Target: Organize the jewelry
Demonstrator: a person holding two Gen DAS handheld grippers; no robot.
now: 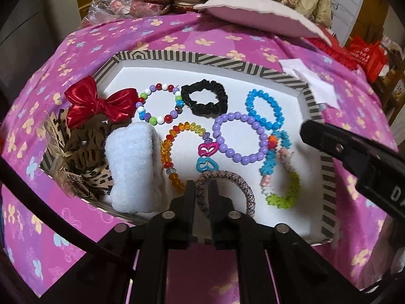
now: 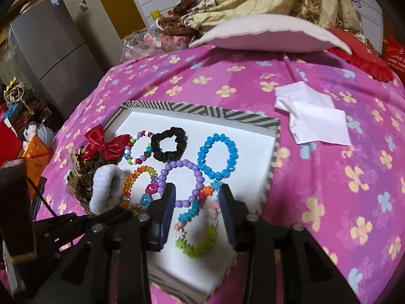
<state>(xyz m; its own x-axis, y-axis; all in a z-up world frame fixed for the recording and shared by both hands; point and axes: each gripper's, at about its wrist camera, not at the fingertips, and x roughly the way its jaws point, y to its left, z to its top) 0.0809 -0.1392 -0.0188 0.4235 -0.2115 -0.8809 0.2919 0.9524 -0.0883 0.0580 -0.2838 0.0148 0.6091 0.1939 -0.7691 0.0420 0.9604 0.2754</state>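
The red bow (image 1: 101, 102) is shiny satin-like cloth; the black scrunchie (image 1: 203, 98) is matt fabric. Purple beads (image 1: 239, 138) look glossy plastic, the white band (image 1: 131, 167) fluffy.

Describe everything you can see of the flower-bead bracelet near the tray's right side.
The flower-bead bracelet looks like a loop of small plastic flower beads: blue and orange at its far end, pale pink and white midway, lime green nearest the camera. It lies flat on the white floor of the striped tray, its far end touching the purple bead bracelet and the blue bead bracelet. The right gripper frames it, jaws apart, not pressing.
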